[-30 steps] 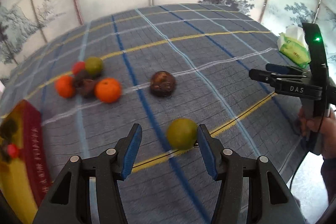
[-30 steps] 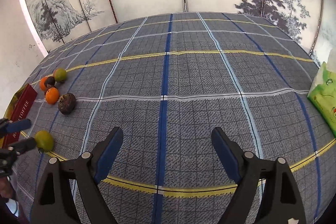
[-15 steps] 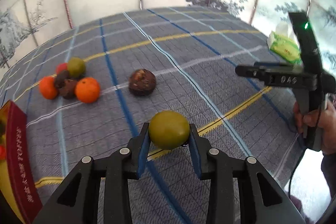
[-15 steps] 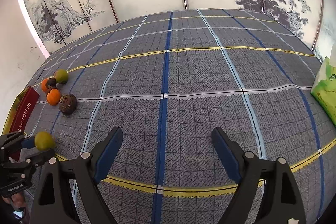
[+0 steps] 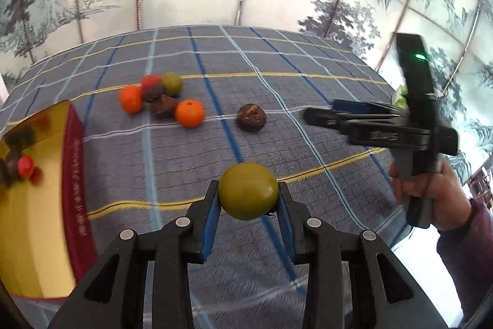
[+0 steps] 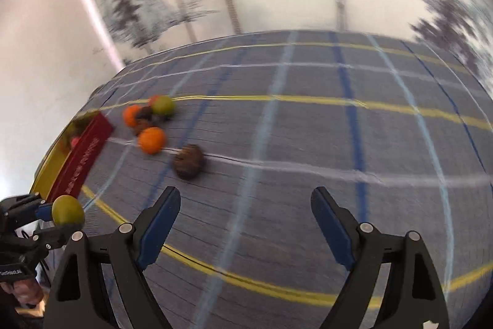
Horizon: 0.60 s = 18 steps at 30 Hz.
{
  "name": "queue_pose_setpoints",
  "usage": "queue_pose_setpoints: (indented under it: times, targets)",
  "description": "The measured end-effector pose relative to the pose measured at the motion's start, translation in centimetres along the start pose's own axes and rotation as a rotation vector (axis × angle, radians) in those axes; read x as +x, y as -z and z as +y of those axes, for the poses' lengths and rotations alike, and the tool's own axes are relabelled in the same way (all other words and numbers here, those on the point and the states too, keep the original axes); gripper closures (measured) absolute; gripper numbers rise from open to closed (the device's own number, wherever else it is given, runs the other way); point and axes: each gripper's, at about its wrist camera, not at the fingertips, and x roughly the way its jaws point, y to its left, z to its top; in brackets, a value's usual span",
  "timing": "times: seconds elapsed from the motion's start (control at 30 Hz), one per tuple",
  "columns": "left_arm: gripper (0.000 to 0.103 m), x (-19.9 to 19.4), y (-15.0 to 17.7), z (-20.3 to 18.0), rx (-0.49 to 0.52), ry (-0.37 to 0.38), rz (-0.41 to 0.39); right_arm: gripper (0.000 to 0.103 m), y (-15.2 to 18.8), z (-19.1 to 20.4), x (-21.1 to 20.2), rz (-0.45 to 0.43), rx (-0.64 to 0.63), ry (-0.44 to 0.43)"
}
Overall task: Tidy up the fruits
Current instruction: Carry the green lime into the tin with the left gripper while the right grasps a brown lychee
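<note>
Woven plaid cloth [image 5: 185, 150]; smooth round green fruit [image 5: 248, 191] clamped in left jaws

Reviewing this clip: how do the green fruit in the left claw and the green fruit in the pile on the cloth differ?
The held green fruit is clamped between the left claw pads, clear of the checked cloth; the pile's green fruit rests on the cloth. The held one is apart from other fruit; the other sits against a red fruit and dark pieces. Both are round and olive-green.
</note>
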Motion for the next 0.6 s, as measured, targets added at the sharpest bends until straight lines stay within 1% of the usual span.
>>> queue_pose_setpoints:
  times: [0.03,0.1,0.2,0.23,0.27,0.3,0.33,0.37,0.43,0.6]
  targets:
    - [0.067,-0.6,0.0,0.2,-0.004,-0.006,-0.006,0.018,-0.7,1.4,1.0,0.013,-0.050,-0.020]
    - [0.067,-1.8,0.0,0.8,-0.014,-0.016,-0.022,0.023,-1.4,2.9,2.8,0.038,-0.114,-0.017]
    - [0.067,-3.5,-0.1,1.7,-0.032,-0.037,-0.049,0.030,-1.8,4.1,4.8,0.073,-0.154,-0.010]
    - [0.067,-4.2,-0.1,2.2,-0.039,-0.047,-0.058,0.030,-1.8,4.3,5.6,0.085,-0.166,0.000]
    - [0.067,-4.6,-0.2,2.5,-0.046,-0.054,-0.062,0.034,-1.8,4.4,6.2,0.099,-0.174,0.006]
    - [0.067,-5.0,-0.2,3.0,-0.055,-0.062,-0.067,0.051,-1.6,4.4,6.9,0.120,-0.174,0.004]
    - [0.067,-5.5,-0.2,3.6,-0.066,-0.072,-0.072,0.062,-1.3,4.4,7.2,0.132,-0.170,0.005]
    - [0.067,-5.8,-0.2,4.0,-0.074,-0.081,-0.076,0.067,-1.2,4.5,6.9,0.115,-0.175,0.021]
    - [0.067,-6.9,-0.2,5.6,-0.101,-0.111,-0.093,0.068,-0.8,4.4,6.5,0.109,-0.160,0.012]
    - [0.066,-8.5,0.4,10.0,-0.172,-0.203,-0.107,0.068,0.7,3.8,5.1,0.080,-0.113,0.028]
